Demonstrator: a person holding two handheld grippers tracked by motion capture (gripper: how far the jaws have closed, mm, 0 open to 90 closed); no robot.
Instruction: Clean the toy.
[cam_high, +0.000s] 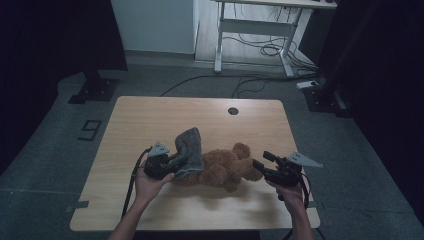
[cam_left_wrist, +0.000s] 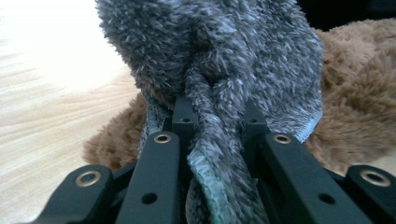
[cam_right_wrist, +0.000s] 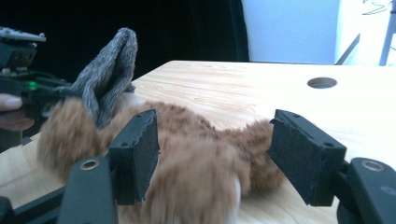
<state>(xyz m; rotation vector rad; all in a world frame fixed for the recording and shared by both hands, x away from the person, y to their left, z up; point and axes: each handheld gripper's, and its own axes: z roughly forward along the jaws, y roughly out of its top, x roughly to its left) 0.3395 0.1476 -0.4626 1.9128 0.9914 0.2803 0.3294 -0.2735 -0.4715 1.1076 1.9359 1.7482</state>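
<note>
Nearest the high camera, two forearms are seen rising from six o'clock, each hand carrying a gripper. At about nine o'clock of the table's (cam_high: 150, 117) centre, the left gripper (cam_high: 172, 167) is clamped tight on a fold of the grey fleece cloth (cam_high: 189, 147); in the left gripper view the bunched cloth (cam_left_wrist: 219, 70) is pinched between the black jaws and stands up from them. Just beyond, the cloth is draped against the brown teddy bear (cam_high: 225, 167), which is laid on the wooden tabletop near its middle, toward six o'clock. At about three o'clock, the right gripper (cam_high: 260, 165) is held beside the bear; its jaws are spread wide, with the bear's fur (cam_right_wrist: 205, 154) seen between the pads but not pressed by them.
</note>
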